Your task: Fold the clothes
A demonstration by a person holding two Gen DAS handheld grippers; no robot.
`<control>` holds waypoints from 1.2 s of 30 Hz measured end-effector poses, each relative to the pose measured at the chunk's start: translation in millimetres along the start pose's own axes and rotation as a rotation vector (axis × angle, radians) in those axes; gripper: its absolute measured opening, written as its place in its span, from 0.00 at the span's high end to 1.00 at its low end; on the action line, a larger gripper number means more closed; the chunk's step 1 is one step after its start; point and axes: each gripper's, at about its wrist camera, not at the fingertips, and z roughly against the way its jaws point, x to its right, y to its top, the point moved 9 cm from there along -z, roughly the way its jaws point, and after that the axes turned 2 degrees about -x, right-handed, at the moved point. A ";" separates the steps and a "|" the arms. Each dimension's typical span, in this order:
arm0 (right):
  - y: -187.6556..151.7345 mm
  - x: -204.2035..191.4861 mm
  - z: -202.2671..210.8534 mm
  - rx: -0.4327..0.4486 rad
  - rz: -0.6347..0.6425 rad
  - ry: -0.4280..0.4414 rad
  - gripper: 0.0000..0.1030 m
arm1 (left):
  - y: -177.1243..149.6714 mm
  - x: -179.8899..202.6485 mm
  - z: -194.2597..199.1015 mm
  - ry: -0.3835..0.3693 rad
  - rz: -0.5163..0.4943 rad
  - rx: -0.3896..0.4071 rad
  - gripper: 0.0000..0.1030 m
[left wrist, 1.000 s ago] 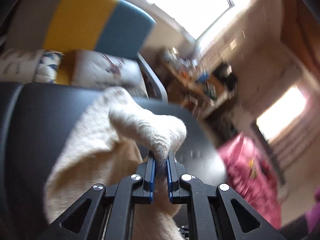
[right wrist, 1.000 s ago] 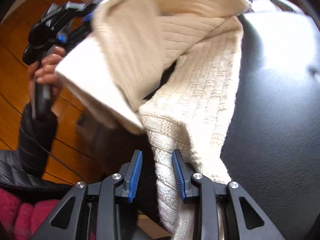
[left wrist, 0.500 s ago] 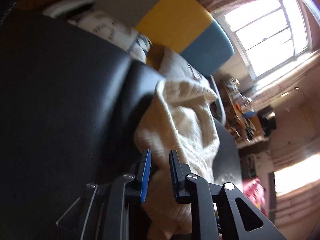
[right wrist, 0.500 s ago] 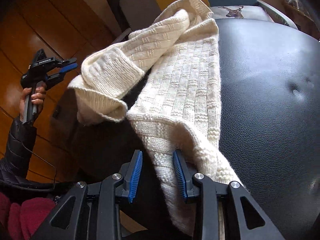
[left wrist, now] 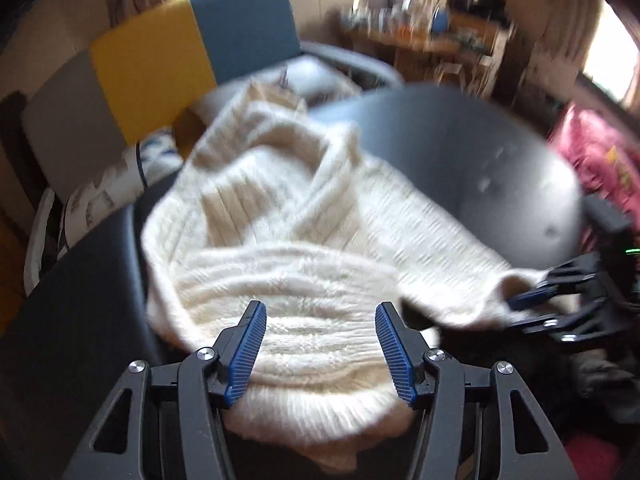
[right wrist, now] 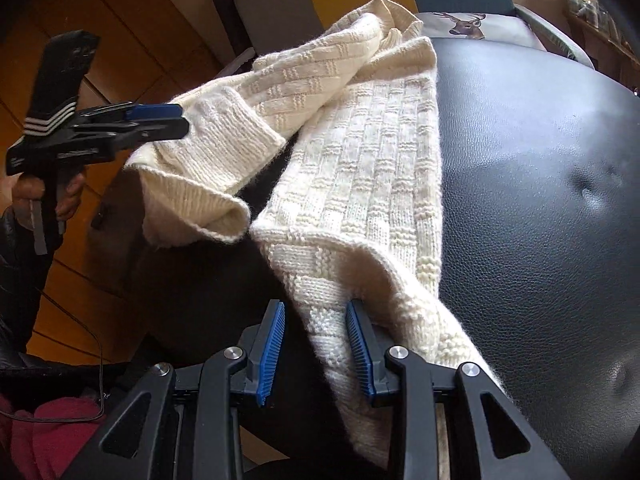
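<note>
A cream knitted sweater (right wrist: 360,152) lies crumpled on a black leather surface (right wrist: 540,184); it also shows in the left wrist view (left wrist: 288,232). My left gripper (left wrist: 320,350) is open, its jaws wide apart just above the sweater's ribbed hem. In the right wrist view the left gripper (right wrist: 176,118) sits at the folded ribbed edge at the left. My right gripper (right wrist: 316,348) is open, with a sweater edge lying loose between its blue pads. In the left wrist view the right gripper (left wrist: 532,308) is at the sweater's right corner.
A yellow, blue and grey chair back (left wrist: 192,44) stands behind the surface, with patterned cushions (left wrist: 112,184) and a deer-print cushion (right wrist: 464,24). A pink garment (left wrist: 596,160) lies to the right. Wooden flooring (right wrist: 120,60) lies to the left. A cluttered table (left wrist: 432,32) stands far back.
My left gripper has opened, let go of the sweater and swung round to face it from the front. The sweater fold has dropped onto the surface. My right gripper stays in place.
</note>
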 end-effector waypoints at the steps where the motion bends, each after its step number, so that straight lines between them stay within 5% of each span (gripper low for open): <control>1: -0.2 -0.6 0.1 0.000 0.005 -0.005 0.68 | -2.1 -2.0 -13.5 0.031 -0.001 -0.031 0.44; 4: 1.6 -3.0 5.7 -0.003 0.036 -0.049 0.68 | -9.9 -7.3 -31.5 0.026 0.051 -0.039 0.57; 5: 4.0 -4.4 9.4 0.004 0.049 -0.058 0.68 | -12.8 -9.7 -32.8 0.004 0.084 -0.030 0.80; 6: 8.9 -5.2 13.9 0.020 0.057 -0.065 0.68 | -15.7 -13.1 -29.1 -0.040 0.138 -0.013 0.91; 12: 59.6 -4.3 33.7 0.157 0.017 -0.032 0.68 | -32.2 -57.4 13.2 -0.289 0.485 0.166 0.96; 16: 90.4 -3.1 4.5 0.148 0.002 -0.060 0.68 | -48.7 -97.9 62.7 -0.459 0.704 0.349 0.96; 20: 101.7 -7.9 -45.0 0.053 0.048 -0.120 0.68 | -76.6 -160.8 98.6 -0.425 0.904 0.467 0.96; 22: 92.8 0.1 -65.1 -0.023 0.079 -0.182 0.68 | -102.3 -193.8 97.1 -0.333 1.000 0.444 0.96; 25: 84.4 10.4 -56.5 -0.022 0.094 -0.196 0.70 | -139.1 -223.4 83.1 -0.224 1.082 0.362 0.96; 30: 67.6 53.3 -30.0 -0.053 0.056 -0.279 0.70 | -183.4 -228.1 51.7 -0.205 1.165 0.237 0.96; 33: 61.3 78.3 -14.8 -0.082 0.021 -0.355 0.70 | -194.9 -225.2 51.4 -0.207 1.187 0.229 0.95; 36: 58.8 95.6 0.9 -0.106 -0.044 -0.430 0.68 | -204.5 -223.1 55.1 -0.205 1.207 0.232 0.77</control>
